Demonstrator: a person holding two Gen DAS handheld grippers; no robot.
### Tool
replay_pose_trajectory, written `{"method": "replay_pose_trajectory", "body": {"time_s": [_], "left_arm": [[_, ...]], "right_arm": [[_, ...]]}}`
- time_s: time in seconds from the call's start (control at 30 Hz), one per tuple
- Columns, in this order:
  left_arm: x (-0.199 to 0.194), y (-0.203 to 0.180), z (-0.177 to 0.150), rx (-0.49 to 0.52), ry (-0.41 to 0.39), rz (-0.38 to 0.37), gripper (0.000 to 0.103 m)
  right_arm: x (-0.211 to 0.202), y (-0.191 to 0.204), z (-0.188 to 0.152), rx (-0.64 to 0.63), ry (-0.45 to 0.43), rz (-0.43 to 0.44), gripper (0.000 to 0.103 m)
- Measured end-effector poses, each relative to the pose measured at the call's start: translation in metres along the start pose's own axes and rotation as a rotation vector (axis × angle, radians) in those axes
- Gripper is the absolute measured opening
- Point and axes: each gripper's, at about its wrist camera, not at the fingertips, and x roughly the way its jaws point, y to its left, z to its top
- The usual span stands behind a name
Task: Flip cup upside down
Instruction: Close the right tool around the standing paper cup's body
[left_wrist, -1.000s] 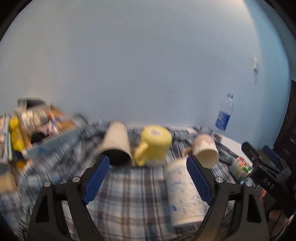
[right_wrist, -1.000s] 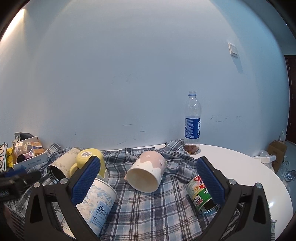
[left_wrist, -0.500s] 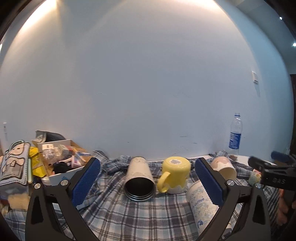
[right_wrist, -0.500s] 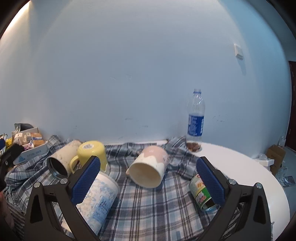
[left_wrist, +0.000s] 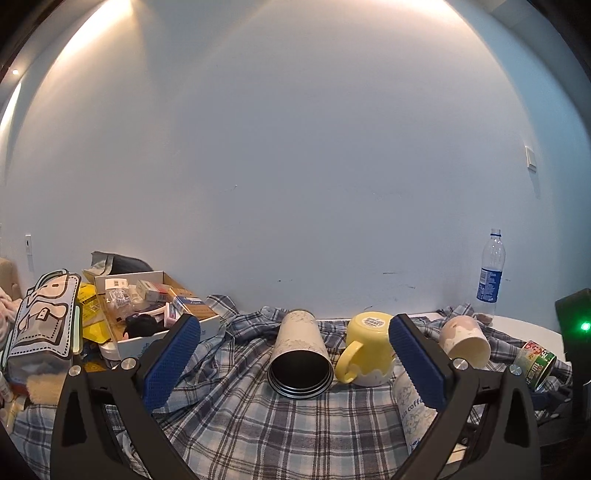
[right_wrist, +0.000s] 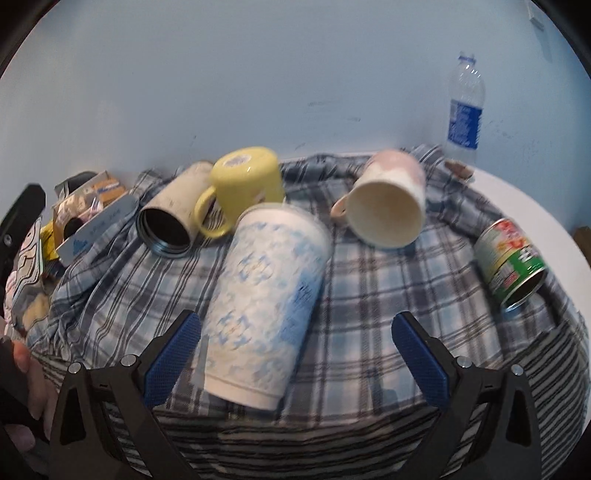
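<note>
Several cups lie on a plaid cloth (right_wrist: 369, 295). A white-and-blue paper cup (right_wrist: 266, 295) lies on its side, just ahead of my open, empty right gripper (right_wrist: 295, 358); it also shows in the left wrist view (left_wrist: 413, 410). A yellow mug (left_wrist: 369, 347) (right_wrist: 243, 184) stands upside down. A beige tumbler (left_wrist: 299, 354) (right_wrist: 173, 218) and a pink-and-cream mug (left_wrist: 465, 339) (right_wrist: 388, 206) lie on their sides. My left gripper (left_wrist: 291, 369) is open and empty, short of the tumbler.
A green tin can (right_wrist: 509, 262) (left_wrist: 535, 365) lies on its side at the right. A plastic water bottle (right_wrist: 463, 114) (left_wrist: 489, 277) stands by the wall. A cardboard box of clutter (left_wrist: 147, 310) and a printed pouch (left_wrist: 44, 321) sit at the left. The white table's edge (right_wrist: 535, 214) curves at the right.
The right gripper has risen and tilted down over the paper cup, which now sits between and ahead of its fingers. The left gripper has drawn back and levelled out.
</note>
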Motion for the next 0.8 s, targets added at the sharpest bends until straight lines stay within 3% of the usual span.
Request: {"method": "replay_pose_trajectory", "body": {"time_s": [0.17, 0.2, 0.4, 0.5, 0.8], "left_arm": [[-0.004, -0.004, -0.001, 0.017, -0.020, 0.005, 0.103], [-0.007, -0.003, -0.001, 0.014, -0.035, 0.003, 0.103], [-0.007, -0.006, 0.001, 0.028, -0.039, 0.014, 0.103], [-0.007, -0.003, 0.001, 0.017, -0.039, 0.027, 0.103], [-0.009, 0.000, 0.001, 0.011, -0.054, 0.017, 0.103]], "right_arm": [[0.012, 0.025, -0.005, -0.055, 0.042, -0.012, 0.100], [0.016, 0.029, -0.006, -0.061, 0.052, -0.020, 0.091], [0.045, 0.031, -0.017, -0.051, 0.163, -0.029, 0.071], [0.044, 0.034, -0.020, -0.096, 0.155, -0.038, 0.065], [0.004, 0.025, -0.017, -0.134, 0.024, -0.069, 0.064]]}}
